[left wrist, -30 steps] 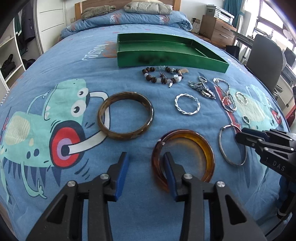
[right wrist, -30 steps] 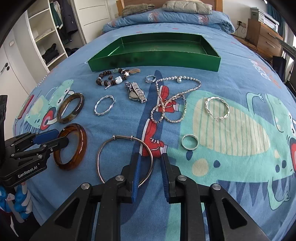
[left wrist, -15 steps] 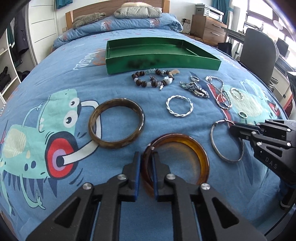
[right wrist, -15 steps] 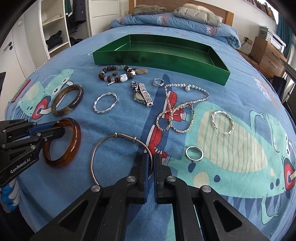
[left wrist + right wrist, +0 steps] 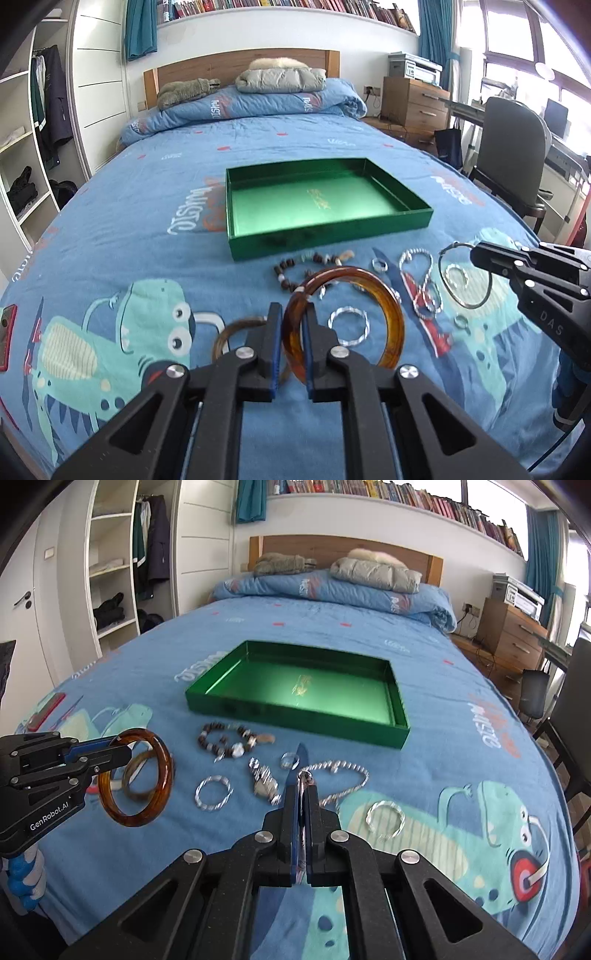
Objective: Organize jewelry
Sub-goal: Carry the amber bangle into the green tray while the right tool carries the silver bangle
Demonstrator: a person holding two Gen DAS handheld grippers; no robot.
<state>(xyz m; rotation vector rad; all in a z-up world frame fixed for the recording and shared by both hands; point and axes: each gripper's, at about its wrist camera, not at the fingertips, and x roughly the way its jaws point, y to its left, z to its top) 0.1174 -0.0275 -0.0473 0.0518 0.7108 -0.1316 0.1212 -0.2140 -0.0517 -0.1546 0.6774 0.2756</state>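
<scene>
My left gripper [image 5: 291,332] is shut on the rim of an amber bangle [image 5: 391,317], which hangs lifted above the blue bedspread. In the right wrist view the same bangle [image 5: 162,786] stands tilted at the left gripper [image 5: 122,753]. My right gripper [image 5: 303,797] is shut on a thin silver hoop [image 5: 304,775], seen edge-on between its pads. From the left wrist view that hoop [image 5: 465,277] dangles off the right gripper [image 5: 480,254]. The green tray [image 5: 332,240] lies beyond, with nothing in it.
On the bedspread lie a dark brown bangle [image 5: 136,790], a bead bracelet [image 5: 229,738], a twisted silver ring [image 5: 213,793], a watch [image 5: 264,782], a chain [image 5: 347,771] and another twisted ring [image 5: 385,818]. A red phone [image 5: 46,710] rests at the left bed edge.
Both grippers closed, the left on the amber bangle and the right on the silver hoop. Both then rose off the bedspread and tipped up, bringing the tray and room into view.
</scene>
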